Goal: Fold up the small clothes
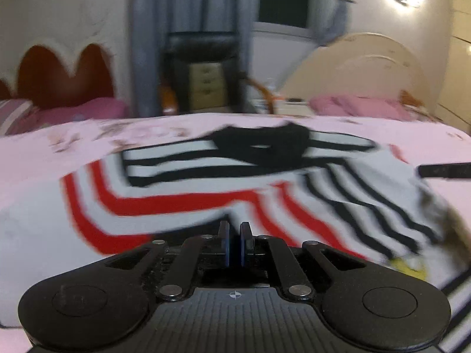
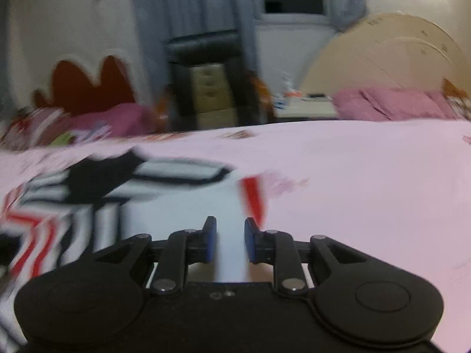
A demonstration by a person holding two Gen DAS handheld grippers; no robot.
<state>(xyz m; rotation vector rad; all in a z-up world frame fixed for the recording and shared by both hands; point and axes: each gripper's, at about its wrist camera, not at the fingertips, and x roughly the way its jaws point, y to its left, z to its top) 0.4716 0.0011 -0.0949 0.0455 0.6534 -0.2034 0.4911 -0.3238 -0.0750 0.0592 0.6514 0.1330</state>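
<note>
A small white shirt (image 1: 206,188) with red and black stripes and a black collar lies spread on the pink bed sheet (image 1: 44,158). My left gripper (image 1: 235,228) is shut at the shirt's near edge; whether cloth is pinched between the pads is not clear. In the right wrist view the shirt (image 2: 164,203) lies to the left and ahead, blurred by motion. My right gripper (image 2: 230,229) is part open over the shirt's white right edge, with white cloth showing between its fingers. The other gripper's dark finger (image 1: 444,170) shows at the shirt's right side.
The bed's far edge runs across the middle of both views. Beyond it stand a black chair (image 1: 203,67), a small cream drawer unit (image 1: 206,83), grey curtains (image 1: 188,6), a second bed with pink bedding (image 1: 359,106) and a cream headboard (image 1: 362,70).
</note>
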